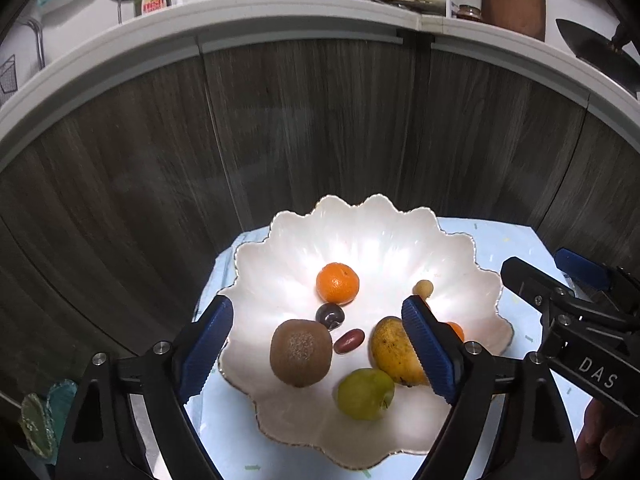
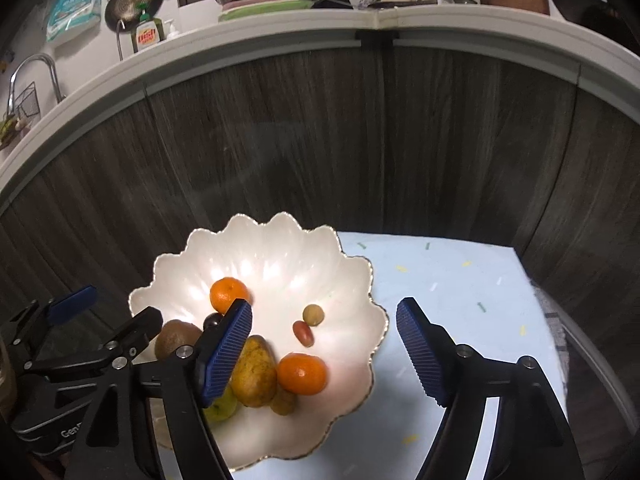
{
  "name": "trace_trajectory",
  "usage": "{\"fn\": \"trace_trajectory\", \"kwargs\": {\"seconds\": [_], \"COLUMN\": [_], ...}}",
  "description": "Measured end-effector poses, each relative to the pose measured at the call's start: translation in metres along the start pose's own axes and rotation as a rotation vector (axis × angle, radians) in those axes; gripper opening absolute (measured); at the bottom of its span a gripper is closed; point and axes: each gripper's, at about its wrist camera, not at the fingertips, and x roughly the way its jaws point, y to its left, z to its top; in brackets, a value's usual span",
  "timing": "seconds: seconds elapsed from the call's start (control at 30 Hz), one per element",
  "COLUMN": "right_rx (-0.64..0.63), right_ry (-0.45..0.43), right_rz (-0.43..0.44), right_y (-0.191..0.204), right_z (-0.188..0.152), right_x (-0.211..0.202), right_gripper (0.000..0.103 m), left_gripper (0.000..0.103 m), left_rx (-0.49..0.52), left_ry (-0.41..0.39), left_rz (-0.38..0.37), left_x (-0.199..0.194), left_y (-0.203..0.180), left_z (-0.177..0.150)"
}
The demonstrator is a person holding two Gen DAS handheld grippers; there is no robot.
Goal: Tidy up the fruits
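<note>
The left gripper point(image 1: 316, 354) has its jaws wide open and holds nothing; it hangs over the kiwi point(image 1: 301, 353) and a small red fruit point(image 1: 349, 341). The right gripper point(image 2: 324, 352) is wide open too and empty, over the bowl's point(image 2: 280, 240) right edge. All the fruit sits in the white wavy bowl: two oranges point(image 2: 302, 373), a mango point(image 2: 254, 374), a green apple point(image 1: 365, 393). The bowl stands on a light blue cloth point(image 2: 452, 280) by dark cupboard doors point(image 1: 320, 120)

Dark wood-grain cabinet fronts point(image 1: 320, 120) under a pale cluttered counter point(image 2: 280, 36), faucet point(image 2: 34, 76) at left
</note>
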Motion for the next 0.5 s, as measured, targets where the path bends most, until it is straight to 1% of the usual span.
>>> {"fn": "trace_trajectory", "kwargs": {"seconds": [0.1, 0.5], "right_rx": [-0.002, -0.016], "right_ry": [-0.013, -0.080], "right_rz": [-0.003, -0.022], "right_y": [0.001, 0.012], "right_z": [0.000, -0.003], "right_x": [-0.012, -0.065], "right_gripper": [0.076, 0.080], "left_gripper": [0.092, 0.101], "left_rx": [-0.003, -0.013], "left_ry": [-0.020, -0.083], "left_rz": [0.012, 0.043], "left_x": [-0.014, -0.068], "left_y": [-0.001, 0.005], "left_z": [0.000, -0.009]}}
